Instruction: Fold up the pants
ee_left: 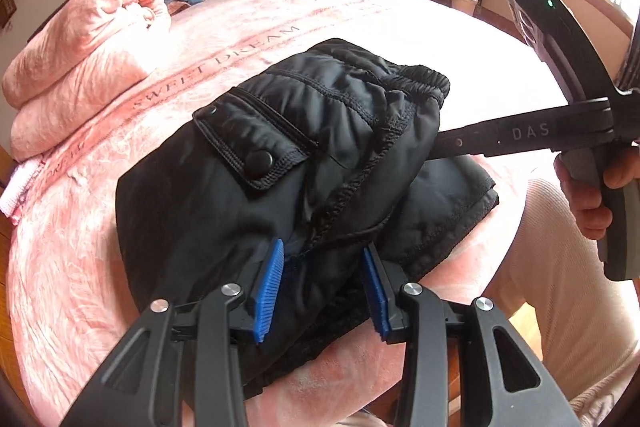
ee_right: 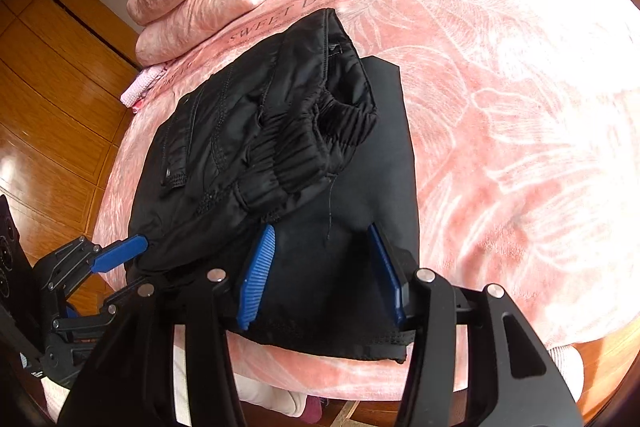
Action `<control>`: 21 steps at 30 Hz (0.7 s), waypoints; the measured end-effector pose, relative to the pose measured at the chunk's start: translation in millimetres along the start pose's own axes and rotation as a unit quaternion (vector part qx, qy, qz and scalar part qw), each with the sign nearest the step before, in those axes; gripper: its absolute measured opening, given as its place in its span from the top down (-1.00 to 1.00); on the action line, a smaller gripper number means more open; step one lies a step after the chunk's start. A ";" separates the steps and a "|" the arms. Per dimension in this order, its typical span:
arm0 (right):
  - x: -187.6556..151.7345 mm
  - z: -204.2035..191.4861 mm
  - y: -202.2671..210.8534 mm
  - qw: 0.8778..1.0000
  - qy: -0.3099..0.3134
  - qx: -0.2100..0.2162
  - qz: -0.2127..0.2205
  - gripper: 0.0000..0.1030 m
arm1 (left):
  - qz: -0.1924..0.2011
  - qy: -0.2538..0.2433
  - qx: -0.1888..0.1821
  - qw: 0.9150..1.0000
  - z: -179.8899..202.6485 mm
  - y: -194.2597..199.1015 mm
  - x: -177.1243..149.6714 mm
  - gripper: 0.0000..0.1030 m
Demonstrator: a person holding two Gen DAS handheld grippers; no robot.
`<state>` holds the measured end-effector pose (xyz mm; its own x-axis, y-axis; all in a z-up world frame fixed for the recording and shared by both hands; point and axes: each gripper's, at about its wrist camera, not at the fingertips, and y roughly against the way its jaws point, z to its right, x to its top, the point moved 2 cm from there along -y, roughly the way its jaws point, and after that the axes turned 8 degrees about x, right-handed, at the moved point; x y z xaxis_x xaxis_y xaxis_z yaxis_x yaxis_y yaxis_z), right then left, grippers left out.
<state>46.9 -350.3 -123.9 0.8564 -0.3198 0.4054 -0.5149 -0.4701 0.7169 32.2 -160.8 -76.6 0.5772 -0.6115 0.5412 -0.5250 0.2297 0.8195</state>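
A: Start from the left. What's over there?

B: A rolled quilt [ee_left: 84, 67] near the head of the bed [ee_left: 80, 267], well apart from the pants [ee_left: 304, 155]. No trouble there. The pants lie as a black folded bundle near the bed's front edge, waistband uppermost.

A: And the left gripper [ee_left: 326, 287]?

B: Its jaws stand apart around the near hem, with cloth bulging between the blue pads [ee_left: 270, 291]. They aren't pinching anything that I can make out. If it closes there, it may catch only the top layer, and lifting would then peel the fold open.

A: The flap pocket [ee_left: 256, 151]?

B: On top, snap showing. It's padded, slippery-looking cloth, so I'd judge the upper layers could slide off the lower ones if tugged sideways.

A: Further right?

B: The right gripper [ee_right: 326, 275] hovers at the bundle's other side, jaws also spread, over the flat lower layer. The waistband [ee_right: 304, 151] sits puffed up and skewed across it, not square with the layer beneath.

A: So the risk?

B: Uneven pulls. If one side grabs first or higher, the bundle twists. Also it's close to the edge; a drag toward the person could pull the near hem over the front edge.
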 end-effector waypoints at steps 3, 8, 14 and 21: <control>-1.8 5.0 8.0 1.000 0.005 -0.013 0.004 -0.07 | -0.004 0.073 -0.042 0.996 -25.3 4.1 -6.8 0.21; 0.4 4.6 27.5 0.999 0.019 -0.020 0.018 -0.08 | 0.005 0.188 -0.046 0.981 -63.0 10.9 -17.2 -0.22; 14.4 -5.7 48.6 0.998 0.039 -0.012 0.044 -0.35 | 0.023 0.248 -0.032 0.968 -99.0 16.3 -9.3 -0.55; 27.6 -12.9 14.4 0.998 0.066 -0.003 -0.011 -0.07 | -0.022 0.298 0.011 0.954 -123.3 -13.7 -26.9 -0.56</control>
<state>63.6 -355.3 -95.0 0.8649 -0.1981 0.4612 -0.4966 -0.4713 0.7289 101.0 -54.2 -79.1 0.8487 -0.0789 0.5229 -0.5013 0.1949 0.8430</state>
